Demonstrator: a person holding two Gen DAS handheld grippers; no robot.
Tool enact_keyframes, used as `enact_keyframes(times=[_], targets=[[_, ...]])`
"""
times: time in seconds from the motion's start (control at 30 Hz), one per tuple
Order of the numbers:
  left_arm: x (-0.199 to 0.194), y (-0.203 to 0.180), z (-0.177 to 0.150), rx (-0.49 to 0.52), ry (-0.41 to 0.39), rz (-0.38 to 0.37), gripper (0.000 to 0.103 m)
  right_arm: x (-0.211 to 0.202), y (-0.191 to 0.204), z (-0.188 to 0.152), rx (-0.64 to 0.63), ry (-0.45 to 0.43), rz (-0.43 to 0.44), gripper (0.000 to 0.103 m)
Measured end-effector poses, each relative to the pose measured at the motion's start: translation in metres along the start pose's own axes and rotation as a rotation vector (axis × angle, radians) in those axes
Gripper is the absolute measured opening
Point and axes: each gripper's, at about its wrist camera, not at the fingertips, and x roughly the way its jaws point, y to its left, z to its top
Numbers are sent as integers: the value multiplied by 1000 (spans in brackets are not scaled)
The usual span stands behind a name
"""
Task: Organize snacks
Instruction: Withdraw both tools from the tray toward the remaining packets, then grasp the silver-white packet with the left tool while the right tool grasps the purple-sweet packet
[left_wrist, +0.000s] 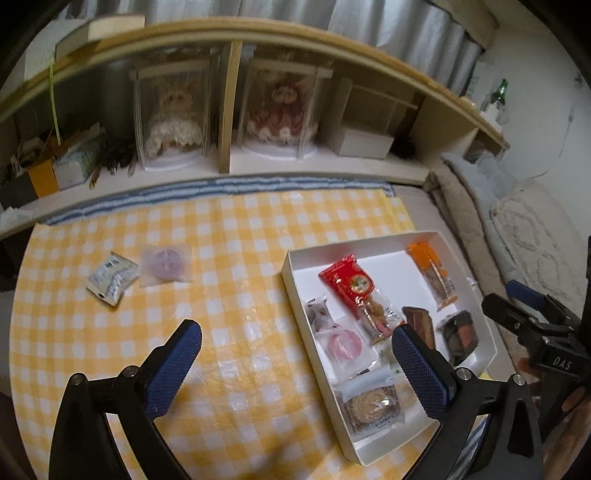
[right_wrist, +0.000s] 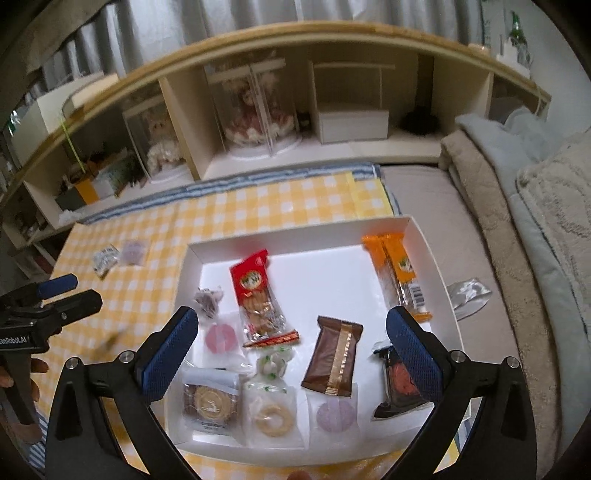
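- Two grippers, both empty: my left gripper hangs with its blue-padded fingers spread wide over the yellow-and-white checked tablecloth, touching nothing.
- My right gripper is equally wide, poised above the shallow white cardboard box; no packet lies between its pads.
- Directly under the right gripper sit a brown foil bar with a gold stripe, a red cracker packet, an orange-wrapped stick pack and several clear-wrapped round cookies, laid flat and mostly apart, I judge so that each stays visible.
- Farther out, two snacks remain outside the box: a white-and-blue printed sachet and, just beside it, a clear pouch holding a purple disc.
- I judge the left gripper is open for these, being nearer.
- A crumpled silver wrapper lies just beyond the box's right wall.
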Motion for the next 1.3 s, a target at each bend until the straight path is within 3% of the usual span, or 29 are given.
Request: enact_keyframes(times=[0.2, 0.4, 0.7, 1.0, 1.13, 1.2, 1.23, 1.3], targets=[[-43, 13, 0, 23, -62, 10, 103, -22, 17, 9, -10, -66, 17, 103], [-78, 51, -4, -9, -105, 35, 103, -33, 50, 14, -45, -123, 56, 103], [-101, 120, -15, -65, -140, 109, 103, -15, 118, 12, -144, -99, 137, 103], [-61, 195, 6, -150, -134, 150, 103, 38, 177, 31, -281, -103, 239, 103], [-13, 216, 19, -173, -78, 58, 103, 79, 188, 46, -271, -73, 292, 102], [9, 222, 25, -158, -56, 52, 103, 101, 191, 55, -240, -50, 361, 83], [23, 224, 27, -138, -51, 51, 103, 117, 194, 62, -229, -22, 396, 65], [43, 230, 32, -115, -45, 50, 103, 140, 201, 73, -214, 16, 426, 55]])
